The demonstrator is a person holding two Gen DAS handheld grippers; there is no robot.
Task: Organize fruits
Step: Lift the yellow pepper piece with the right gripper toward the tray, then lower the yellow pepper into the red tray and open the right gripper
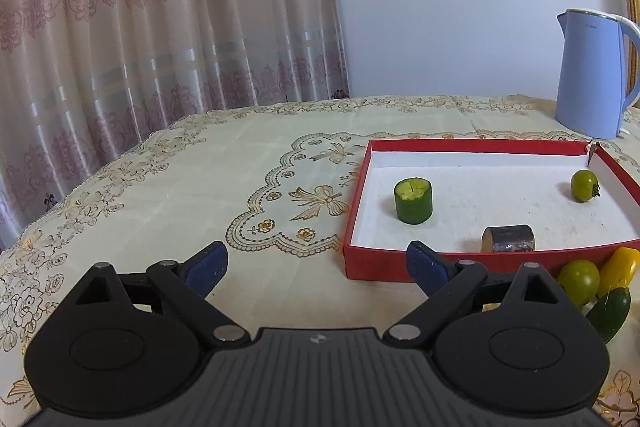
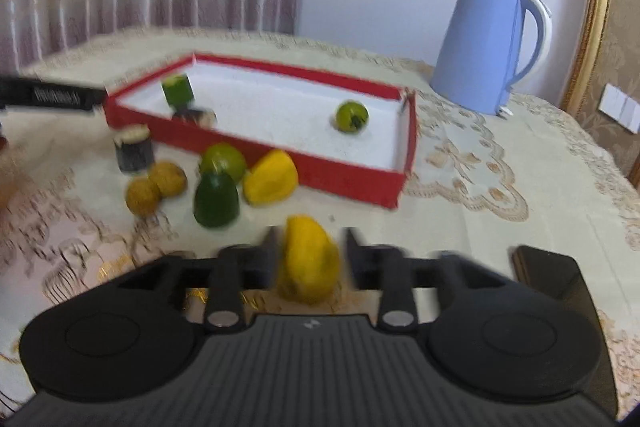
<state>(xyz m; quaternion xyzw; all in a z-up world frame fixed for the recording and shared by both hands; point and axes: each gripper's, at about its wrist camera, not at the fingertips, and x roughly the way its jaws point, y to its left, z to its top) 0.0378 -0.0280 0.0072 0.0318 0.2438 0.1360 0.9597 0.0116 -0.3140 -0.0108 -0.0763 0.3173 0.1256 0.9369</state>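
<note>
We count three pieces in the red box (image 2: 352,183), six fruits outside on the counter (image 2: 460,227); right gripper (image 2: 308,251) straddles a yellow fruit (image 2: 306,263) unpinched, left gripper (image 1: 316,267) spread, empty.

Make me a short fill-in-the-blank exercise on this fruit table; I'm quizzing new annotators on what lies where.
1. The tray holding sorted pieces has outer walls coloured ____.
2. Inside the tray lie ____ pieces in all.
3. Between the right gripper's fingers sits a fruit coloured ____.
4. Beyond the tray's far corner stands a pale blue ____.

Missing words: red; three; yellow; kettle
</note>
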